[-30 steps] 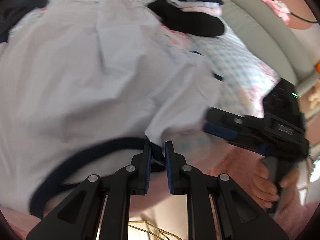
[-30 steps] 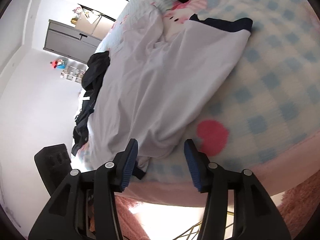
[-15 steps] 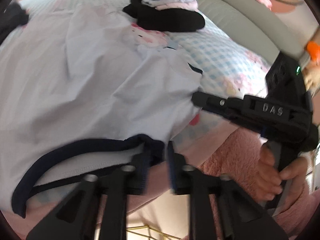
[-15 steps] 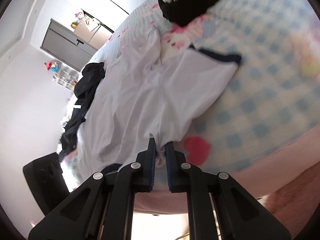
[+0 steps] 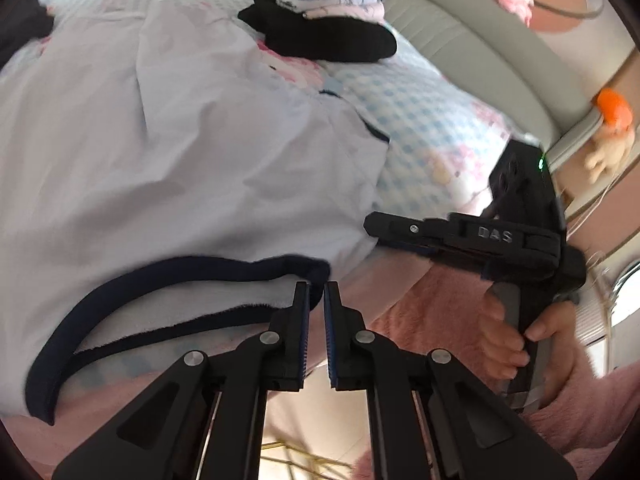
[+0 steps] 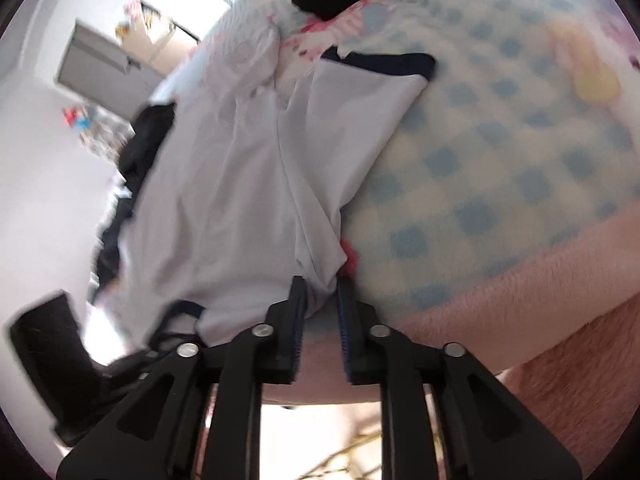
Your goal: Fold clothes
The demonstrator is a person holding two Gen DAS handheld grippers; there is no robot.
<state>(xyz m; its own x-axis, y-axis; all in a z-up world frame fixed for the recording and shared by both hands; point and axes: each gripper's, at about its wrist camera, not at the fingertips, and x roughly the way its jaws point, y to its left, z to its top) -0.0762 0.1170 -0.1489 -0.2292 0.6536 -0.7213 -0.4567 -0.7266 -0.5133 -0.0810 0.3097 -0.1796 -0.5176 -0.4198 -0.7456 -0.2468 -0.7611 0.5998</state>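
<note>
A white T-shirt [image 5: 168, 152] with navy trim lies spread on the bed. My left gripper [image 5: 316, 300] is shut on the shirt's navy collar [image 5: 224, 270] at its right end, near the bed's edge. My right gripper [image 6: 322, 292] is shut on the shirt's near corner by the short sleeve [image 6: 360, 96], whose cuff is navy. The right gripper also shows in the left wrist view [image 5: 384, 226], pinching the shirt's edge, with a hand on its handle.
A stack of folded dark and striped clothes [image 5: 320, 24] sits further back on the blue-checked bedsheet [image 5: 432, 120]. A dark heap of clothes [image 6: 132, 168] lies beyond the shirt. A pink fuzzy blanket [image 6: 520, 288] covers the bed's near edge. A grey headboard [image 5: 480, 40] runs along the right.
My right gripper has closed on the shirt's corner, having been open a second ago. Both grippers have lifted the shirt's near edge slightly.
</note>
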